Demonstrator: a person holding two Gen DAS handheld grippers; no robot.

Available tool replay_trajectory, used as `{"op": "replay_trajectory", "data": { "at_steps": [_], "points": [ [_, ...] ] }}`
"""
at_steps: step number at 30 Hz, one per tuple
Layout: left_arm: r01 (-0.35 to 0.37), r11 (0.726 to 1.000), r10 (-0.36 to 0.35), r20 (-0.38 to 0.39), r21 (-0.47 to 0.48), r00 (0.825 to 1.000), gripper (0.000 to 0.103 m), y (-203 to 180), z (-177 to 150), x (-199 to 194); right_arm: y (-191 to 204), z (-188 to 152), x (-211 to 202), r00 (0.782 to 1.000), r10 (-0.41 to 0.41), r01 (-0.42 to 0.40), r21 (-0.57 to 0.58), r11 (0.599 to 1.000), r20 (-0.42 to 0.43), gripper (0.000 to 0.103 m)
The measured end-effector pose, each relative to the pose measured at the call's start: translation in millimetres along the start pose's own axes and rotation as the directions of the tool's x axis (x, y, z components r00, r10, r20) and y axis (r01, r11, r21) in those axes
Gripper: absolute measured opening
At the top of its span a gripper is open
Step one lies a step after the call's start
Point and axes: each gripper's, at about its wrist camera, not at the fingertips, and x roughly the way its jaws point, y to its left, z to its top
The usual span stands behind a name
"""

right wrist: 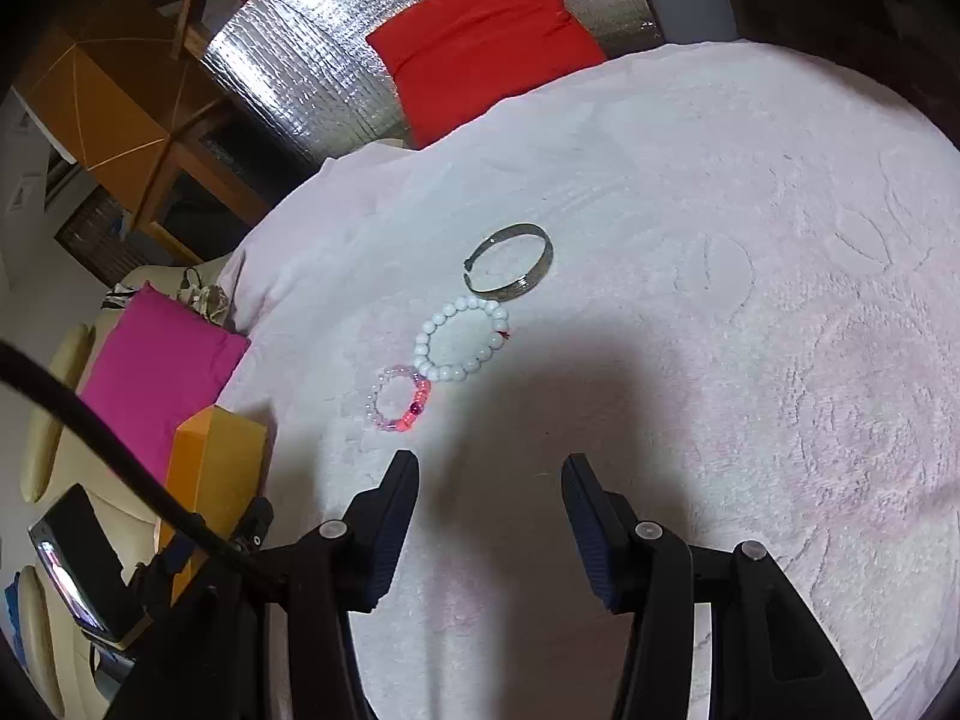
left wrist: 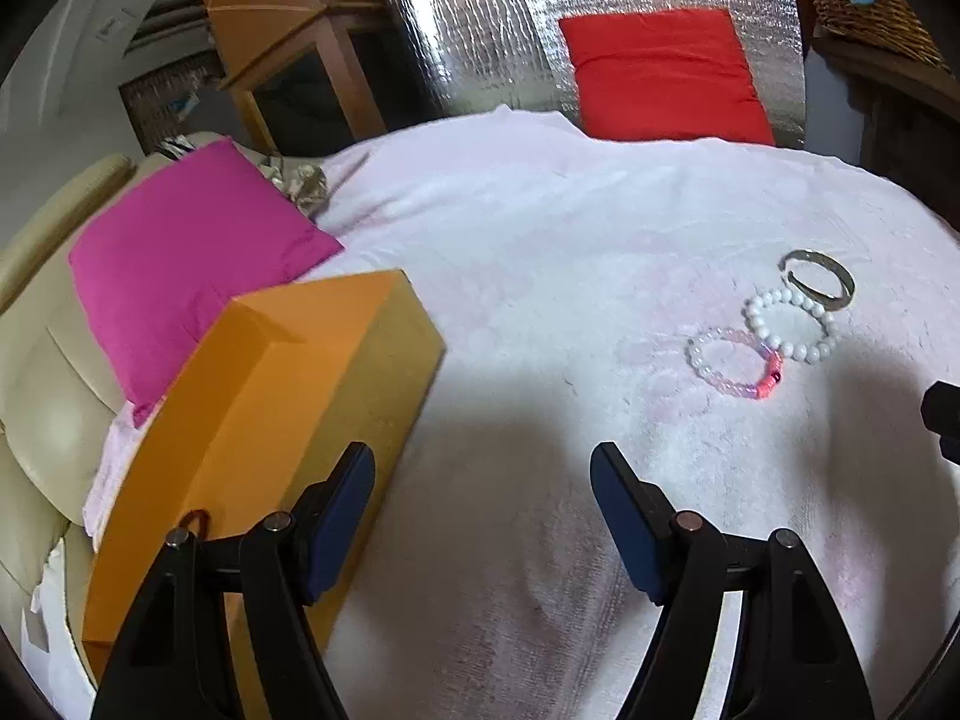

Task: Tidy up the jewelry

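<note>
Both the left tongs [left wrist: 483,468] and right tongs [right wrist: 490,474] hang spread and empty above the pale pink fluffy blanket [right wrist: 750,312]. On it lie, in a touching row, a silver metal cuff bangle [right wrist: 509,264], a white bead bracelet [right wrist: 462,339] and a pink-and-clear bead bracelet [right wrist: 399,399]. A closed orange cardboard box [left wrist: 270,420] sits at the blanket's left edge.

Silver foil wall [left wrist: 480,18], red cushion [left wrist: 660,72], cream sofa [left wrist: 42,372]

Ahead of the right gripper [right wrist: 491,468], bare pink towel [right wrist: 750,300] lay open up to the pink bead bracelet [right wrist: 399,399], white bead bracelet [right wrist: 462,339] and metal bangle [right wrist: 510,264], which touched in a line. Beside the left gripper [left wrist: 483,468], the orange box [left wrist: 270,420] blocked its left; its right stayed open.
</note>
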Motion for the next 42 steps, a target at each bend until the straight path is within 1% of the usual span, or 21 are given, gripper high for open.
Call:
{"op": "replay_trajectory", "data": {
  "at_steps": [3, 6, 14, 20, 23, 26, 29, 31, 33, 36, 38, 41, 42],
  "points": [
    [0.016, 1.000, -0.016, -0.030, -0.005, 0.999, 0.075, 0, -2, 7, -5, 3, 1, 1.000, -0.006, 0.006, 0.014, 1.000, 0.003, 0.053],
    [0.018, 1.000, -0.019, -0.045, -0.017, 0.999, 0.075, 3, -2, 11, -9, 6, 3, 1.000, -0.003, 0.003, 0.030, 1.000, 0.007, 0.053],
    [0.032, 0.998, -0.037, -0.084, -0.055, 0.996, 0.075, 17, 0, 24, -13, 11, 14, 0.999, 0.035, -0.035, 0.062, 0.997, -0.007, 0.053],
    [0.036, 0.996, -0.043, -0.089, -0.077, 0.995, 0.075, 25, 1, 28, -12, 17, 24, 0.998, 0.067, -0.065, 0.090, 0.994, -0.012, 0.053],
    [0.032, 0.997, -0.039, -0.094, -0.070, 0.995, 0.075, 27, 0, 30, -9, 19, 29, 0.998, 0.056, -0.055, 0.084, 0.995, -0.010, 0.053],
    [0.050, 0.996, -0.058, -0.108, -0.076, 0.993, 0.075, 29, -1, 32, -10, 23, 31, 0.999, 0.045, -0.045, 0.096, 0.994, -0.004, 0.053],
    [0.083, 0.992, -0.093, -0.108, -0.095, 0.990, 0.075, 35, -2, 28, -11, 28, 33, 1.000, 0.014, -0.015, 0.091, 0.996, 0.016, 0.053],
    [0.122, 0.986, -0.133, -0.099, -0.110, 0.986, 0.075, 42, -2, 25, -12, 32, 33, 1.000, 0.003, -0.005, 0.087, 0.996, 0.025, 0.053],
    [0.179, 0.975, -0.191, -0.081, -0.132, 0.978, 0.075, 49, -2, 20, -15, 38, 33, 0.999, -0.009, 0.005, 0.085, 0.996, 0.038, 0.053],
    [0.239, 0.958, -0.254, -0.077, -0.159, 0.964, 0.075, 58, -5, 20, -21, 46, 30, 0.998, -0.020, 0.013, 0.098, 0.995, 0.064, 0.053],
    [0.284, 0.942, -0.302, -0.081, -0.179, 0.950, 0.075, 64, -8, 22, -29, 52, 27, 0.997, -0.025, 0.016, 0.112, 0.994, 0.080, 0.053],
    [0.336, 0.927, -0.350, -0.060, -0.166, 0.935, 0.075, 68, -9, 19, -38, 63, 25, 0.993, -0.052, 0.040, 0.113, 0.993, 0.107, 0.053],
    [0.342, 0.926, -0.355, -0.056, -0.160, 0.933, 0.075, 68, -9, 19, -42, 66, 25, 0.991, -0.065, 0.051, 0.114, 0.992, 0.118, 0.053]
  ]
}}
